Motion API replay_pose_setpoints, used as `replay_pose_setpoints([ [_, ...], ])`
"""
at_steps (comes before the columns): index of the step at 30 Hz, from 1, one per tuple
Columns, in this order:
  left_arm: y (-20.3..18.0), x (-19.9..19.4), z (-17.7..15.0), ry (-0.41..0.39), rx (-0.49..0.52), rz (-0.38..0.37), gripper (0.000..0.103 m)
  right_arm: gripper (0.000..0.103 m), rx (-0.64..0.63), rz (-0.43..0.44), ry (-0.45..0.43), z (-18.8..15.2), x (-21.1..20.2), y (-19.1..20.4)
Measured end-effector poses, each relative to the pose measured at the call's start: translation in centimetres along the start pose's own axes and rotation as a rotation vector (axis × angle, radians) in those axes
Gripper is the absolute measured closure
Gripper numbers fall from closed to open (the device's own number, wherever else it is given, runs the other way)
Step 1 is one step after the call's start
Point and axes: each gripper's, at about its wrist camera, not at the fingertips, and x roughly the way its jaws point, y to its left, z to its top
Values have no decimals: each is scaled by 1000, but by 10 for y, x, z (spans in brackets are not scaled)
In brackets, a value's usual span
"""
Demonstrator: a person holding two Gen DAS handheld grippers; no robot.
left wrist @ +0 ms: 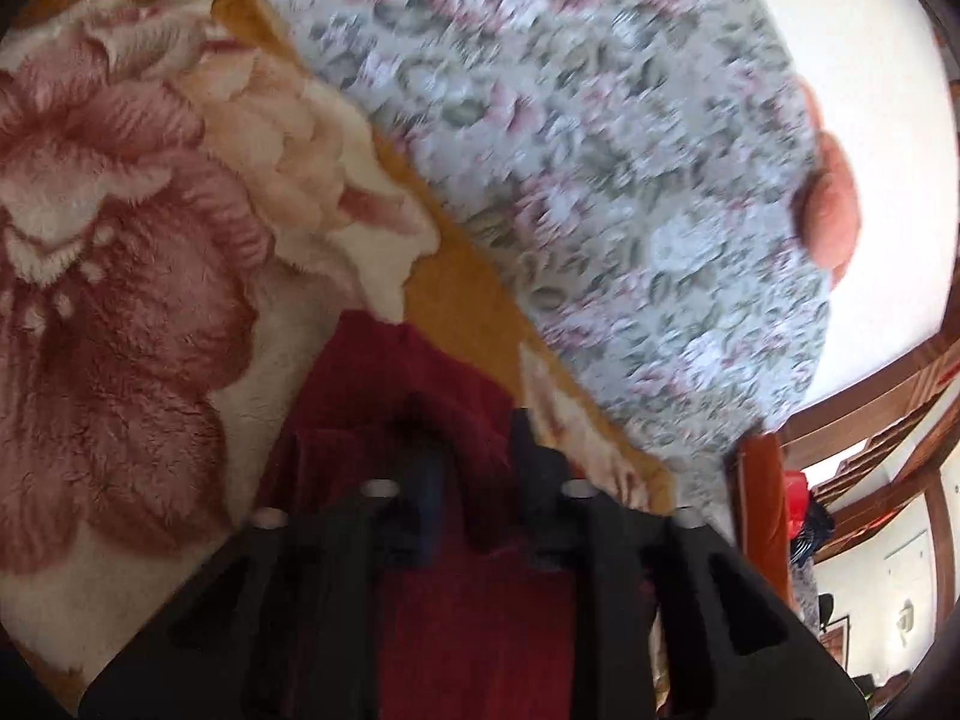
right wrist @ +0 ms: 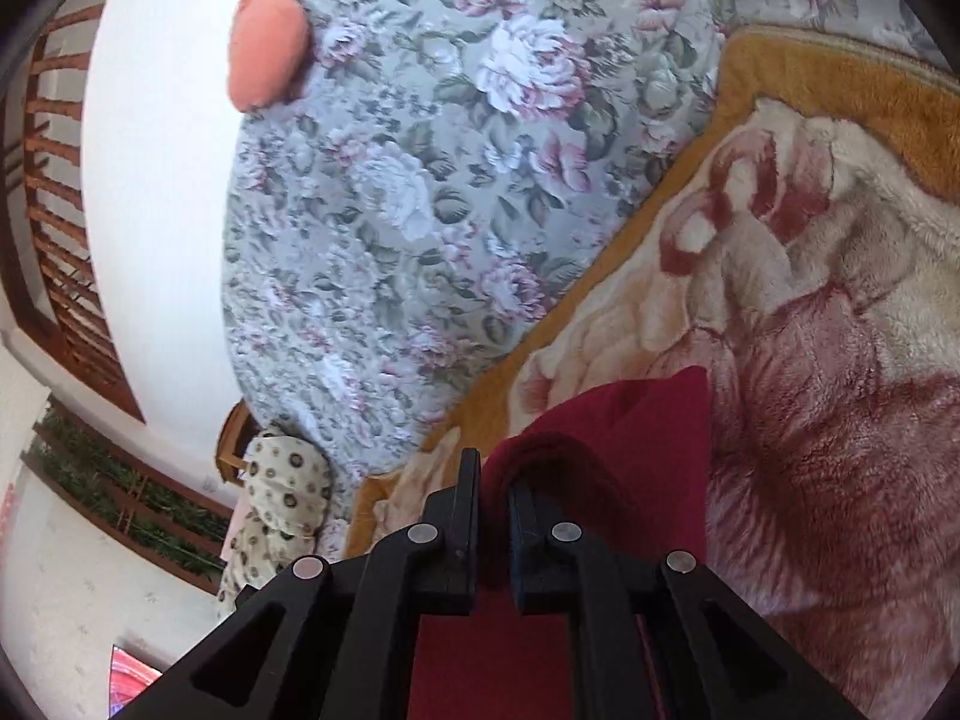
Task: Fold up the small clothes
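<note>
Soft, light maroon garment (right wrist: 636, 438): right gripper (right wrist: 493, 501) clenched on its folded edge; left gripper (left wrist: 474, 450) parted, cloth loose between.

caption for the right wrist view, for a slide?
Right gripper pinching a fold of dark red garment over a plush floral blanket, floral bedsheet beyond.

Left gripper (left wrist: 474, 438) angled downward, jaws parted, right gripper (right wrist: 493, 483) tilted downward, black jaws nearly closed, pinching cloth
</note>
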Motion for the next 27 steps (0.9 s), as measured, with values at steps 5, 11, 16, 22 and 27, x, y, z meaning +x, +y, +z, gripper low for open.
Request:
replay_pose_setpoints([
  [5,-10,-14,10,-4,91,-29,27,71,1,97,-24,-1,-11,2],
  [11,-44,-43,-5,-98,297,87,23,69,-297,-88,21,-12,-30,45],
  [16,-104,1,-39,-109,634,215,23,69,-575,-311,86,-32,1,78],
  [22,-87,72,-4,-40,596,467,23,69,-637,-511,105,-28,79,75],
  [27,-17,104,25,77,439,541,24,69,-569,-680,227,-4,132,22],
])
